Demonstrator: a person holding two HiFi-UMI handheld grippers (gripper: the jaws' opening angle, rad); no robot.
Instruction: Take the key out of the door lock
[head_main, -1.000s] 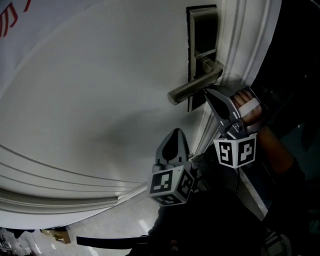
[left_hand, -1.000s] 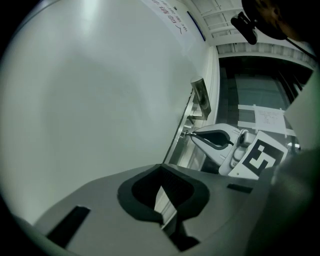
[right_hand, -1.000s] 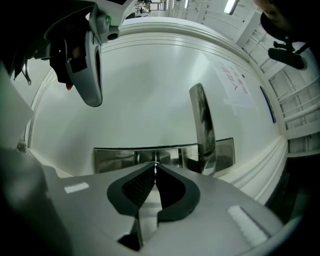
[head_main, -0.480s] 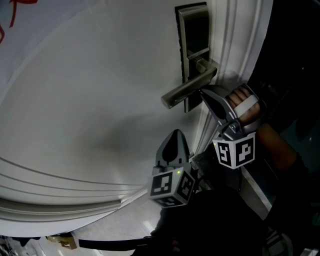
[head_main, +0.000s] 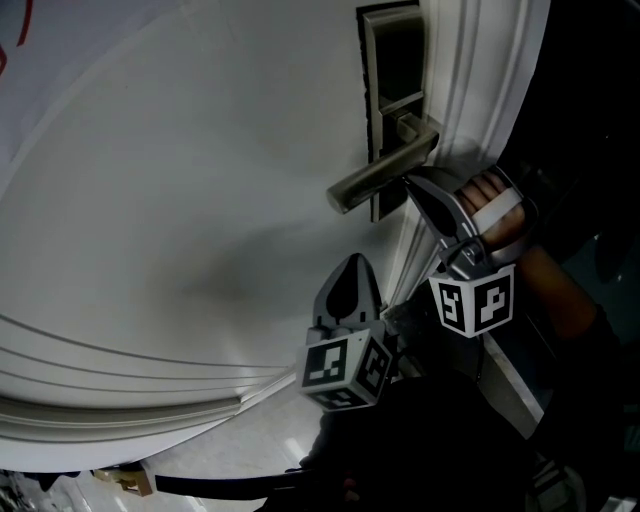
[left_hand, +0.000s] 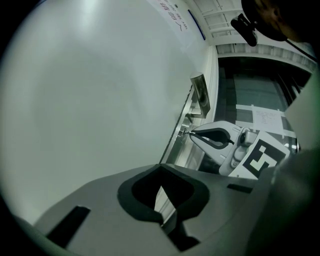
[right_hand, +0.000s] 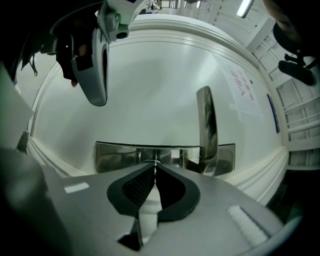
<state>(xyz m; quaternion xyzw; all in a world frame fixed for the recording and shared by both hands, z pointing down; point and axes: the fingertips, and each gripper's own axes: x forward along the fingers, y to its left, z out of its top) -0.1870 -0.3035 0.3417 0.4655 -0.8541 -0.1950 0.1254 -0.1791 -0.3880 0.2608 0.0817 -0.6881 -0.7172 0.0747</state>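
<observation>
The steel lock plate (head_main: 391, 60) with its lever handle (head_main: 384, 176) sits at the edge of the white door (head_main: 200, 200). My right gripper (head_main: 409, 183) reaches in just under the lever, its jaws shut on the small key (right_hand: 155, 162) that sticks out of the plate (right_hand: 120, 152). The left gripper view shows the same tip contact of the right gripper (left_hand: 189, 132) with the key (left_hand: 184, 132). In the head view the lever hides the key. My left gripper (head_main: 352, 262) hangs lower, close to the door face, shut and holding nothing.
The moulded door frame (head_main: 480, 90) runs right beside the lock plate. A hand (head_main: 495, 215) holds the right gripper close to that frame. A paper notice (right_hand: 242, 90) is stuck on the door beyond the lever. Floor shows at the bottom (head_main: 250, 450).
Almost nothing differs. The head view has drifted slightly, and both grippers hold the same places, the right one still at the lock.
</observation>
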